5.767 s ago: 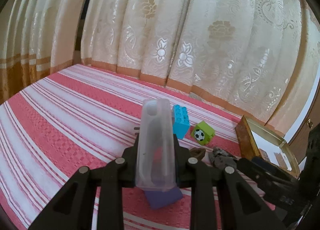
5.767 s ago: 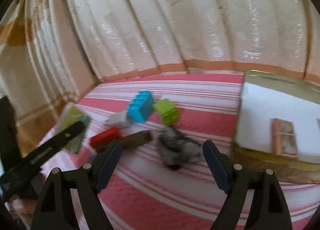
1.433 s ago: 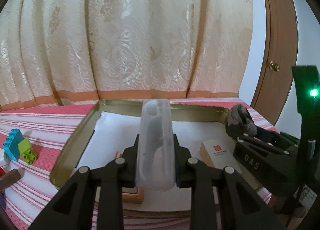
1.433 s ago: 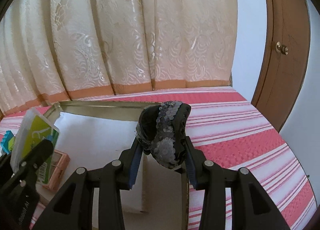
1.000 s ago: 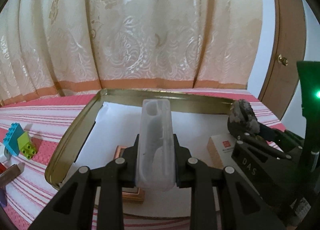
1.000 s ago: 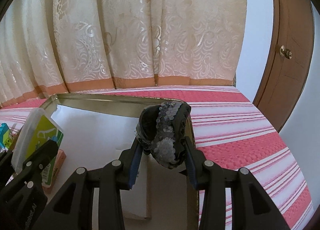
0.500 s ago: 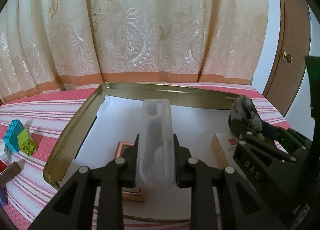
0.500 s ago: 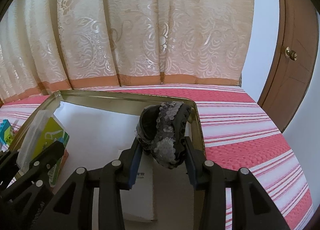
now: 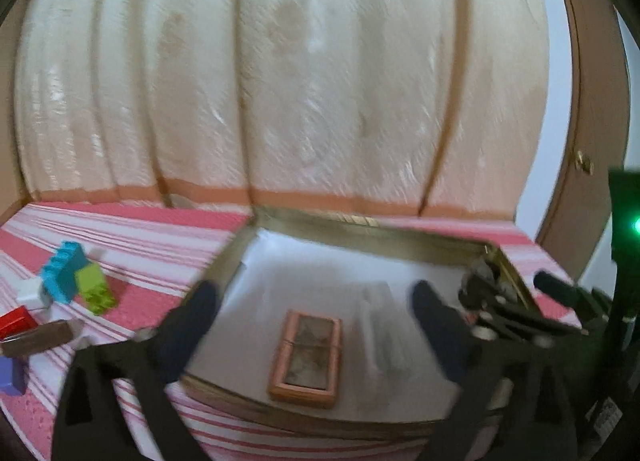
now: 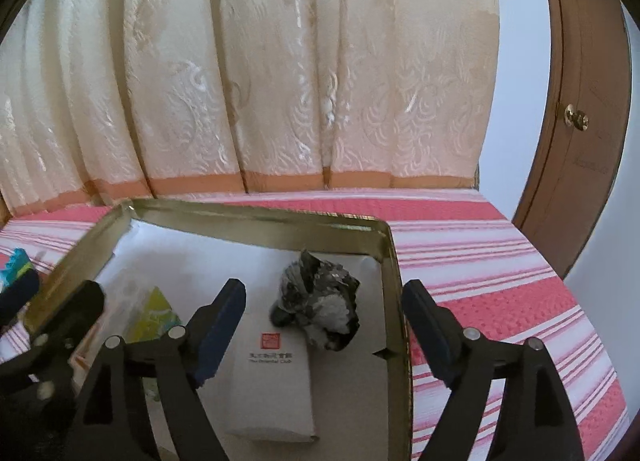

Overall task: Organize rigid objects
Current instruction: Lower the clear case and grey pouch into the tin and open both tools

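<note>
Both sets of jaws have just been opening, and I'm seeing their loads lying loose in the gold-rimmed tray point(image 10: 390, 257). My left gripper point(image 9: 312, 321) is standing wide with nothing held; the clear plastic case point(image 9: 380, 325), blurred, is lying on the white liner at lower centre, beside the orange-framed box point(image 9: 306, 355). My right gripper point(image 10: 324, 325) is gaping too; the grey sequined bundle point(image 10: 318, 311) is resting between its fingers, untouched, against the white Oriental Club box point(image 10: 272, 377). Toy blocks point(image 9: 76, 277) are sitting at centre left on the striped cloth point(image 10: 480, 269).

Pink-and-white striped cloth point(image 10: 472, 253), gold-rimmed tray point(image 10: 256, 217) lined white, cream floral curtain point(image 10: 280, 81), blue brick point(image 9: 64, 269).
</note>
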